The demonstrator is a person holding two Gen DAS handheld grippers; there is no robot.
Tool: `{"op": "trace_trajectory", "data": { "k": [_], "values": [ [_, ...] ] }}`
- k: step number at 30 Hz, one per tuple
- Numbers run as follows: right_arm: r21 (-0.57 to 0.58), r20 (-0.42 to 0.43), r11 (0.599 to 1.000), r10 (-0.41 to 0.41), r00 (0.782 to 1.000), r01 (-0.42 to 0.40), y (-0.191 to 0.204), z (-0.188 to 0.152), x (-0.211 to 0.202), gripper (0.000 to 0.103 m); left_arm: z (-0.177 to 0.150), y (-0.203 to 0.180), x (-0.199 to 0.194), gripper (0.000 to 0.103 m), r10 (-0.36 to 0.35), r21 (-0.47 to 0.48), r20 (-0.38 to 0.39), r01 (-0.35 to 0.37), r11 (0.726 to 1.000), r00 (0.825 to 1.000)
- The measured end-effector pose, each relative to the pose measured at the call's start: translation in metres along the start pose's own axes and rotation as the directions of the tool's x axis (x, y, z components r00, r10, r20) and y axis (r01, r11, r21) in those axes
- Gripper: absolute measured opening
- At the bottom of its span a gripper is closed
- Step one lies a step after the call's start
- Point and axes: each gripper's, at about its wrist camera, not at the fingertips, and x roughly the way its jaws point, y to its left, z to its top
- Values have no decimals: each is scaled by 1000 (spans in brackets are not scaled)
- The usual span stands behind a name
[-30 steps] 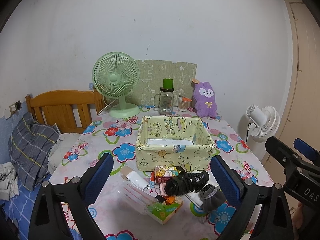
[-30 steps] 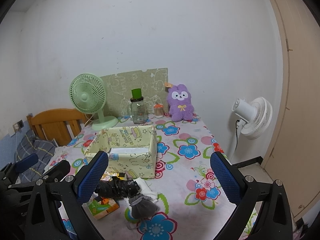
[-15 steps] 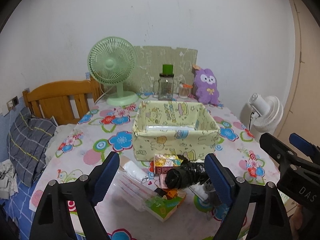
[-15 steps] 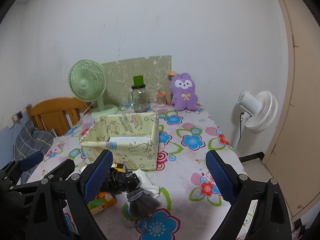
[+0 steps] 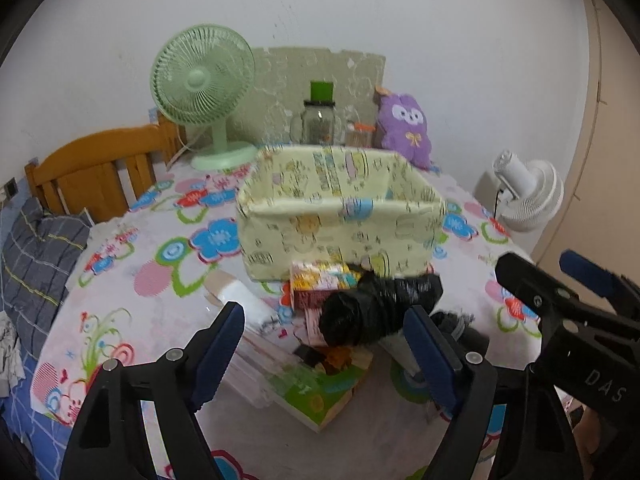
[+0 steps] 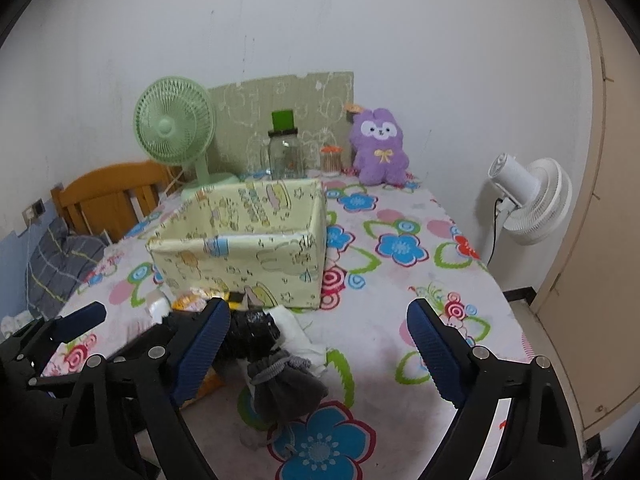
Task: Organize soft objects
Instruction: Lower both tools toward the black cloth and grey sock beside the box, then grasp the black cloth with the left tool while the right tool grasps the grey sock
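We see a table (image 6: 400,344) covered with a flower-print cloth, and on it, near the middle, a pale yellow cartoon-print storage box (image 5: 340,216) (image 6: 244,244), open at the top. From both views we see only its inner walls; whether anything lies on its floor we cannot tell.

Against the wall stand a green desk fan (image 5: 202,76) (image 6: 174,128), a purple plush rabbit (image 5: 406,132) (image 6: 380,148), a glass jar with a green cap (image 5: 318,124) (image 6: 285,152) and a smaller jar with an orange lid (image 6: 331,158). The contents of the glass jar are unclear; the small jar appears filled with thin sticks. A white fan (image 6: 528,200) stands beside the table.

The loose things lie in a heap just in front of the box: a black rolled bundle (image 5: 380,308) (image 6: 250,332) resting on a colourful small carton (image 5: 320,284), a green flat packet (image 5: 320,392), a white folded cloth (image 6: 300,340) and a grey drawstring pouch (image 6: 286,384).

The left gripper (image 5: 326,350) hangs over the heap, its blue-padded jaws wide apart and closing; the black bundle shows between them, unpressed. The right gripper (image 6: 318,346) likewise stands wide and is closing, with the grey pouch and white cloth framed between its jaws, neither held.
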Motion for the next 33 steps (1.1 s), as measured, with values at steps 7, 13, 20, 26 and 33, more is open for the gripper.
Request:
{"op": "trace_trajectory", "data": {
  "k": [7, 13, 20, 26, 33],
  "values": [
    [-10, -56, 1000, 8, 998, -9, 1, -11, 19, 89, -10, -5, 16, 82, -31, 10, -41, 31, 999, 999],
    [-3, -99, 1000, 24, 995, -24, 3, -20, 35, 87, -16, -9, 27, 80, -36, 19, -71, 38, 999, 997],
    [12, -140, 999, 45, 989, -43, 5, -28, 48, 84, -20, -12, 36, 80, -27, 28, -83, 29, 999, 996],
    [39, -182, 997, 73, 981, -67, 6, -33, 59, 76, -23, -14, 41, 77, -5, 46, -92, 9, 999, 996],
    [59, -210, 993, 114, 971, -104, 11, -36, 64, 52, -23, -15, 45, 75, -1, 52, -101, 6, 999, 995]
  ]
}}
